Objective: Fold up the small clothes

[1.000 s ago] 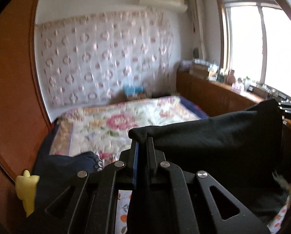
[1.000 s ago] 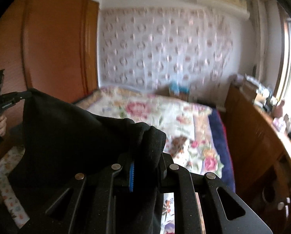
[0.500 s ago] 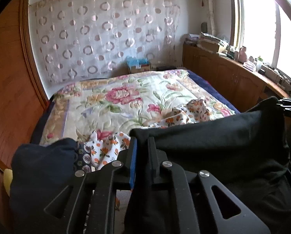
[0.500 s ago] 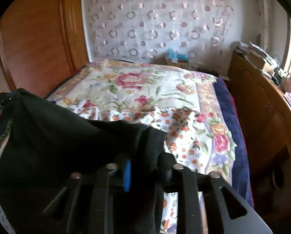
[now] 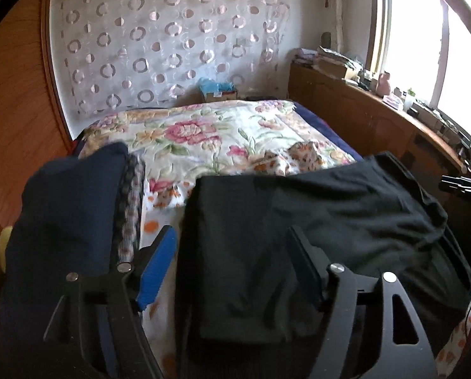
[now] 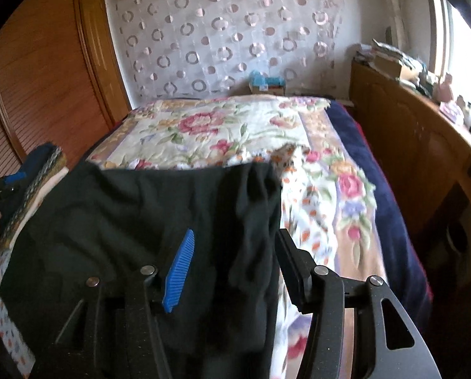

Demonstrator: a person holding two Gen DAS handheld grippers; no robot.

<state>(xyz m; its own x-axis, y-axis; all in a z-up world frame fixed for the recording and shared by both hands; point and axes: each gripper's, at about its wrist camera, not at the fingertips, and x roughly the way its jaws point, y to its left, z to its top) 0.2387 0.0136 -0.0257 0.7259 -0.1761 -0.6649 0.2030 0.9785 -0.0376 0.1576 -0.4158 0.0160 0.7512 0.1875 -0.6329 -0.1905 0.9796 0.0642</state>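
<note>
Both grippers stand with jaws spread wide and nothing held: the left gripper (image 5: 232, 265) hangs over the near left edge of the black garment (image 5: 298, 221), the right gripper (image 6: 232, 262) over its right edge. That garment lies folded flat on the near end of the bed (image 6: 235, 132), on a floral quilt, with a navy folded pile (image 5: 68, 214) just beside it on the left and an orange-flowered cloth (image 5: 302, 154) crumpled beyond it. The fold looks laid down and let go. To finish it well, I would lift both grippers straight up so no finger drags the hem, then square any slipped edge before regripping.
</note>
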